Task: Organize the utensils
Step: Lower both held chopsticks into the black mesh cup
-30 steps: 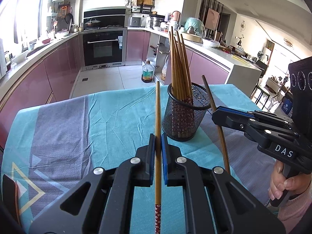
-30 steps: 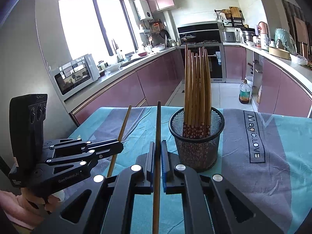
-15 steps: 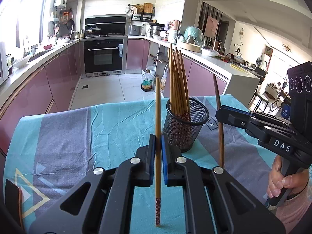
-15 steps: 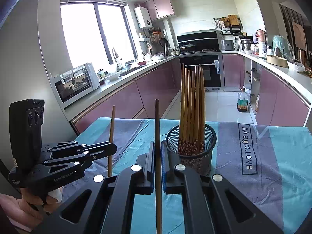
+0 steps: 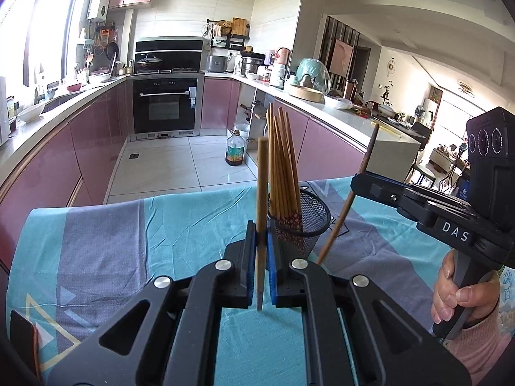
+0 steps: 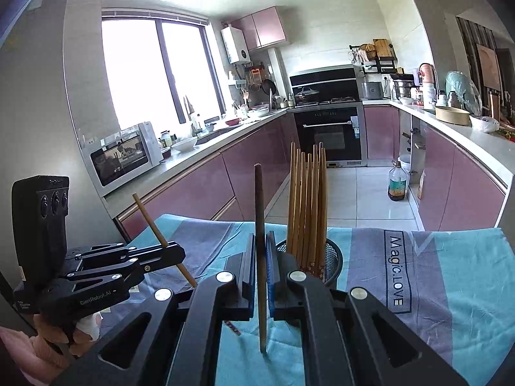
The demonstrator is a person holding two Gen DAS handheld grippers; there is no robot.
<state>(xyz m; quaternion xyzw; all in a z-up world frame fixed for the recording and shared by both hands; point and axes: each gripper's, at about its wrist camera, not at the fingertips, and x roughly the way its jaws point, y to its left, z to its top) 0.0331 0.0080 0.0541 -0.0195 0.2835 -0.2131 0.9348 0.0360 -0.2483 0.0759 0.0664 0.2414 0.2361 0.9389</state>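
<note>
Chopsticks sit in both of my claws. My left claw [image 5: 261,251] is clamped on one light wooden chopstick [image 5: 262,193], which stands nearly upright between the blue pads, its top end level with the bundle behind it. From the right wrist view, that left claw [image 6: 175,254] shows at the left edge, with its chopstick [image 6: 151,222] tilted across the fingers. My right claw [image 6: 261,257] is pinched on a darker chopstick [image 6: 259,212], also close to vertical, its lower tip hanging just above the cloth. In the left wrist view, the right claw [image 5: 360,181] comes in from the right side with its dark chopstick [image 5: 354,193] leaning.

Just beyond both claws stands the black mesh holder [image 5: 313,215], [image 6: 333,262], filled with a bundle of upright chopsticks [image 5: 283,167], [image 6: 307,199]. It rests on the counter, which is covered by a teal and grey cloth [image 5: 135,231], [image 6: 450,267] printed with "Magic.LOVE". Both held chopsticks are outside the holder, near its rim.
</note>
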